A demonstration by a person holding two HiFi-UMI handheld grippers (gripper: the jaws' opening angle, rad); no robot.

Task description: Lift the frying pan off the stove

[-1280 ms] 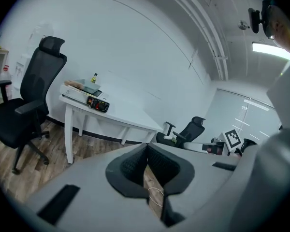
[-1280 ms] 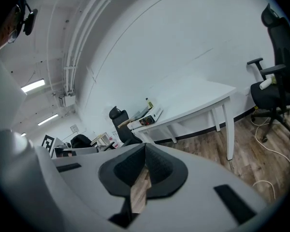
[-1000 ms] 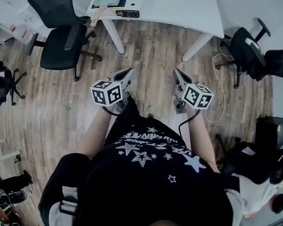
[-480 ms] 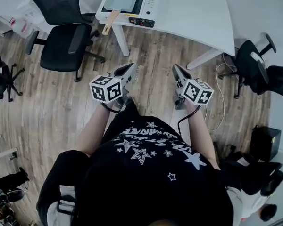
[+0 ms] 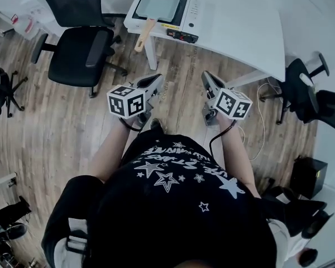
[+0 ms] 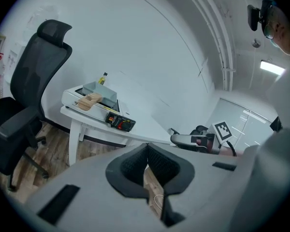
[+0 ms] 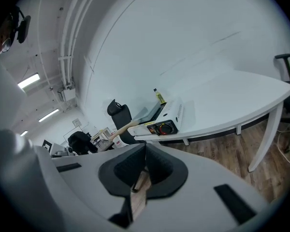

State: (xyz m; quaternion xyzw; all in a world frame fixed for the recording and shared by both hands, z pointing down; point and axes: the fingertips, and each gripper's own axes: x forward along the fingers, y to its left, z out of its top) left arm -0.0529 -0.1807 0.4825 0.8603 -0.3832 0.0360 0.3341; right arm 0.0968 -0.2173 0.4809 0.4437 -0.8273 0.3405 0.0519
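Observation:
A square grey frying pan (image 5: 158, 1) with a wooden handle (image 5: 143, 36) sits on a white portable stove (image 5: 193, 17) at the near corner of a white table (image 5: 245, 24). Both grippers are held out over the wood floor, well short of the table. My left gripper (image 5: 155, 79) is shut and empty; so is my right gripper (image 5: 205, 75). The left gripper view shows the stove (image 6: 79, 100) and the handle (image 6: 89, 100) ahead to the left, beyond the closed left gripper (image 6: 147, 151). In the right gripper view the stove (image 7: 170, 115) lies past the closed right gripper (image 7: 145, 151).
A black office chair (image 5: 78, 46) stands left of the table, close to the pan handle. More dark chairs (image 5: 301, 91) and a white cable (image 5: 259, 119) are on the floor at the right. A small bottle (image 7: 159, 96) stands behind the stove.
The table and stove have come nearer and further into the head view as the person moves toward them. Both grippers keep their pose, shut.

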